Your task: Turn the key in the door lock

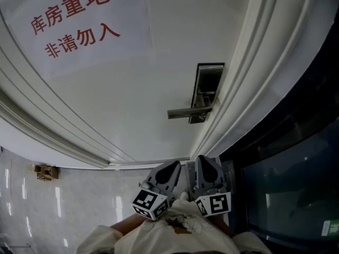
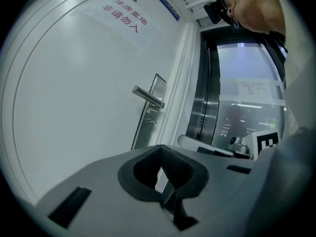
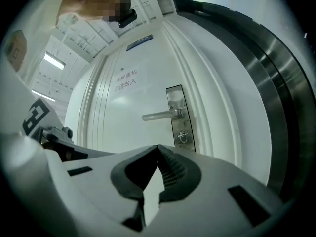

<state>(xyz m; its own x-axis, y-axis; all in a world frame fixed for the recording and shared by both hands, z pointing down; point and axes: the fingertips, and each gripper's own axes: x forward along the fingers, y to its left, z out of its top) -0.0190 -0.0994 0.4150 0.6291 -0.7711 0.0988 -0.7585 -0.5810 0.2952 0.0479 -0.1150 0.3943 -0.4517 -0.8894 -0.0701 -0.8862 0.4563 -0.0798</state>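
The small metal key (image 3: 182,136) sits in the steel lock plate (image 3: 176,98), below the silver lever handle (image 3: 159,115), well apart from both grippers. The right gripper (image 3: 158,147) and left gripper (image 2: 161,148) are both closed and empty. Best to open the right, approach square, pinch the key's head, then roll about its axis

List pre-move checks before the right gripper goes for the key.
1. Key in lock plate under handle: ok.
2. Right gripper jaws open for the grasp: not ok, shut, empty.
3. Right gripper at key: not ok, short of the door.
4. Left gripper out of the way: ok, shut, empty, held back.
5. Key's turn position: cannot tell, too small.
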